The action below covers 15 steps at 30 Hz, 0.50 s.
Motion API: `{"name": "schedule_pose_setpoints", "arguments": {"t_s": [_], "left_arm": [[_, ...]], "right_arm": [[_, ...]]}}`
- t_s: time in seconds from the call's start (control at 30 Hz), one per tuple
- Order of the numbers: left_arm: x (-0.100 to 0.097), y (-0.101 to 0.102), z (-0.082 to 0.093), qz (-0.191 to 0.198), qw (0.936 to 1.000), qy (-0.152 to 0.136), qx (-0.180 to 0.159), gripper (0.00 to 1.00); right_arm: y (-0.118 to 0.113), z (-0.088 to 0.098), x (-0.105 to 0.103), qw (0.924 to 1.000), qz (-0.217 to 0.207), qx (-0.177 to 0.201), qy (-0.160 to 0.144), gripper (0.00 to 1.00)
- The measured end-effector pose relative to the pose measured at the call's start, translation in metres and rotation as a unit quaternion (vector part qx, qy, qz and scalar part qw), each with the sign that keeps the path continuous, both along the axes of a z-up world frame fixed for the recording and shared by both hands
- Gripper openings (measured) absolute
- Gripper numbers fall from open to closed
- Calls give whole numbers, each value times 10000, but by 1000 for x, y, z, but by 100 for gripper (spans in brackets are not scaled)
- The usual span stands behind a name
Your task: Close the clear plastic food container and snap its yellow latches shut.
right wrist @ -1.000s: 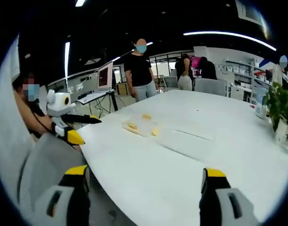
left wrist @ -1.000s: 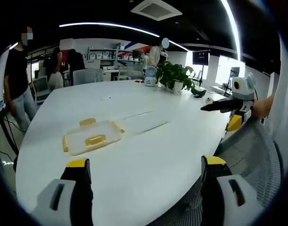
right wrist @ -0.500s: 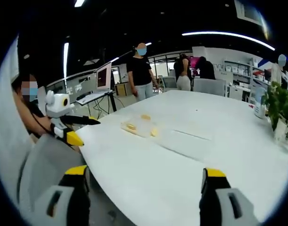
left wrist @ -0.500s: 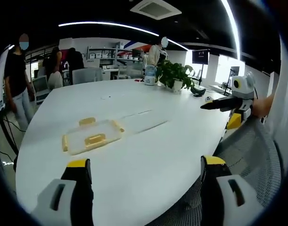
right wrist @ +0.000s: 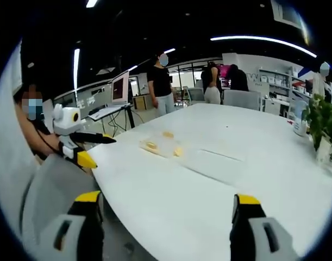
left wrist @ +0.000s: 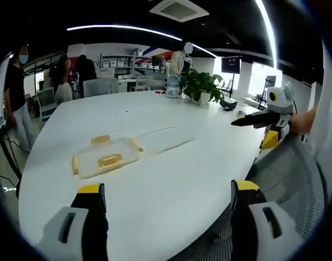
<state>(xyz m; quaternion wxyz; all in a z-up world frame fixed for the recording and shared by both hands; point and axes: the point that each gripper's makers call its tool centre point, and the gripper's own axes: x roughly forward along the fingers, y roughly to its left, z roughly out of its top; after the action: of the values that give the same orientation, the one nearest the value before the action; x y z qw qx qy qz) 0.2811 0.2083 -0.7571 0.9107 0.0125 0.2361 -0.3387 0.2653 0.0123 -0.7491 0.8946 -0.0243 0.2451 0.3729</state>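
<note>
The container (left wrist: 106, 158) lies on the table (left wrist: 171, 174), well apart from both wide-spread tools.

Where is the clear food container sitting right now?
The clear food container lies flat on the white table, left of centre in the left gripper view, well beyond both open grippers; the potted plant stands at the table's far end.

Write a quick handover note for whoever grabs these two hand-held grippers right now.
Left hand-held gripper: open, empty, held back near the white table edge.
Right hand-held gripper: open, empty, likewise short of the table.
Clear container with yellow latches lies flat mid-table, untouched; potted plant at the far end.
Done: nothing yet.
Left: reach in, close the lid, snap each latch.
</note>
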Motion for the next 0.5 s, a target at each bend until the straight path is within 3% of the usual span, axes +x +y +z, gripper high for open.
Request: {"name": "schedule_pose_setpoints", "arguments": {"t_s": [0.5], "left_arm": [[-4, -4, -3, -112, 9999, 71, 60, 93]], "right_arm": [[-5, 0, 2, 9999, -129, 14, 0, 99]]}}
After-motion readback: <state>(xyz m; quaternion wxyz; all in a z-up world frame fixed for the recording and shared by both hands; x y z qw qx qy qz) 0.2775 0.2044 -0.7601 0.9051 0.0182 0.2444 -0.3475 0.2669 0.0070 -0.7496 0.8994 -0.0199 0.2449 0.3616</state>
